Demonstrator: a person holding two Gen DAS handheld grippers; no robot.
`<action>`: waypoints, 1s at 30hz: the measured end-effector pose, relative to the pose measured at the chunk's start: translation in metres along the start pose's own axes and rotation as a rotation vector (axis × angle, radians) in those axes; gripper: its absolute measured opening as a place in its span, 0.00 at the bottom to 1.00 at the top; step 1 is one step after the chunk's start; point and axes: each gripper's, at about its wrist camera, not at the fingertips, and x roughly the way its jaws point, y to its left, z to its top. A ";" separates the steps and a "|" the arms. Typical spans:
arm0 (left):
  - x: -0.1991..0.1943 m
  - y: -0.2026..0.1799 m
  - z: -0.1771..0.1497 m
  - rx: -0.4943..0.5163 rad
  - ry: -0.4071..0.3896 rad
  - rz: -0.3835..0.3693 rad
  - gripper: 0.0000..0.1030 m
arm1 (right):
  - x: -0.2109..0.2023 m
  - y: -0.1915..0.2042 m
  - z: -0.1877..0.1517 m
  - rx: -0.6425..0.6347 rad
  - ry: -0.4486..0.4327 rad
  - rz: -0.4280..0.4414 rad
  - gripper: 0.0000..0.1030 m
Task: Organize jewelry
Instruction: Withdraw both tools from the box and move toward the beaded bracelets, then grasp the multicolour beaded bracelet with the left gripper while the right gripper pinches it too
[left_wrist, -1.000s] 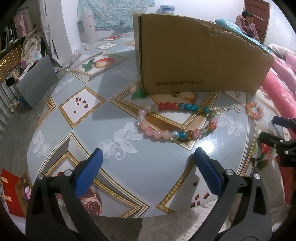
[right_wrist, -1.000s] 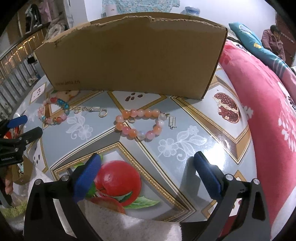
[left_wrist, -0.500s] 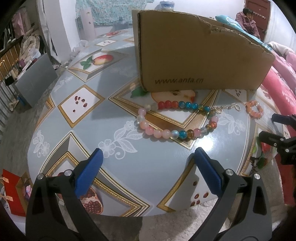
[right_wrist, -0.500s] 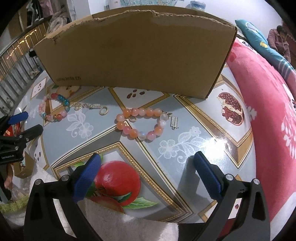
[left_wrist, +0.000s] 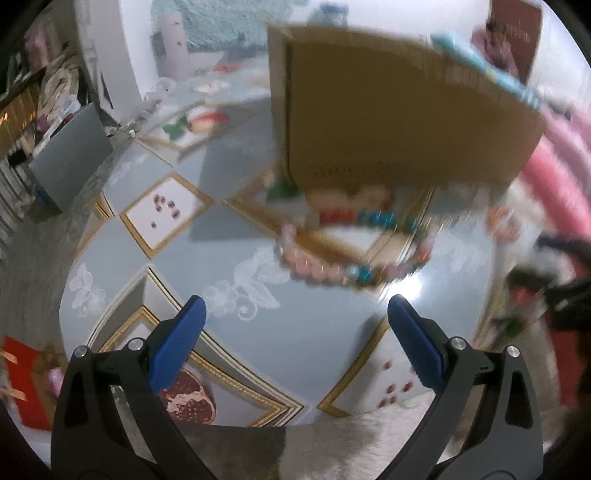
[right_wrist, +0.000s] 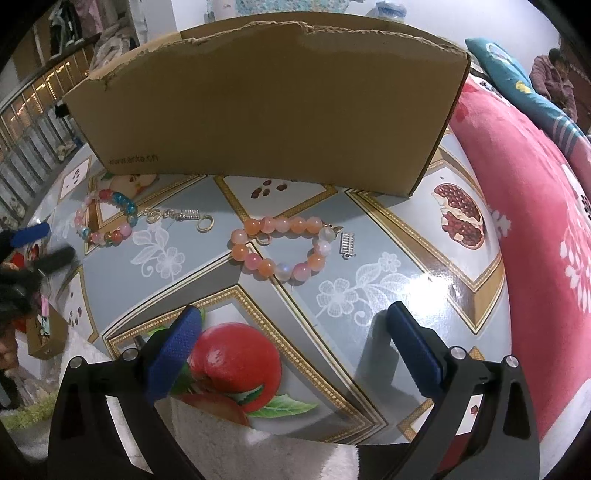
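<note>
The left gripper (left_wrist: 295, 308) hovers with its blue-padded fingers (left_wrist: 177, 343) spread wide and nothing between them, the view blurred. The right gripper (right_wrist: 294, 314) likewise hangs with jaws wide apart and empty, its blue fingertips (right_wrist: 413, 343) pointing forward. The left gripper also shows, blurred, at the right wrist view's left edge.

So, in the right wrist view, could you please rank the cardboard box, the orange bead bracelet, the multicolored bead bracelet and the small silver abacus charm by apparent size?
1. cardboard box
2. orange bead bracelet
3. multicolored bead bracelet, though it lies farther off to the side, so its true size against the orange one is unsure
4. silver abacus charm
</note>
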 end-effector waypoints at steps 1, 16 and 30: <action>-0.006 0.003 0.003 -0.022 -0.020 -0.030 0.93 | 0.000 0.000 0.000 -0.004 -0.002 0.002 0.94; 0.030 0.002 0.024 0.015 0.068 0.161 0.93 | -0.006 0.003 -0.013 -0.020 -0.049 0.013 0.94; 0.000 0.020 -0.009 0.028 0.062 0.180 0.92 | -0.009 0.001 -0.021 -0.043 -0.087 0.029 0.94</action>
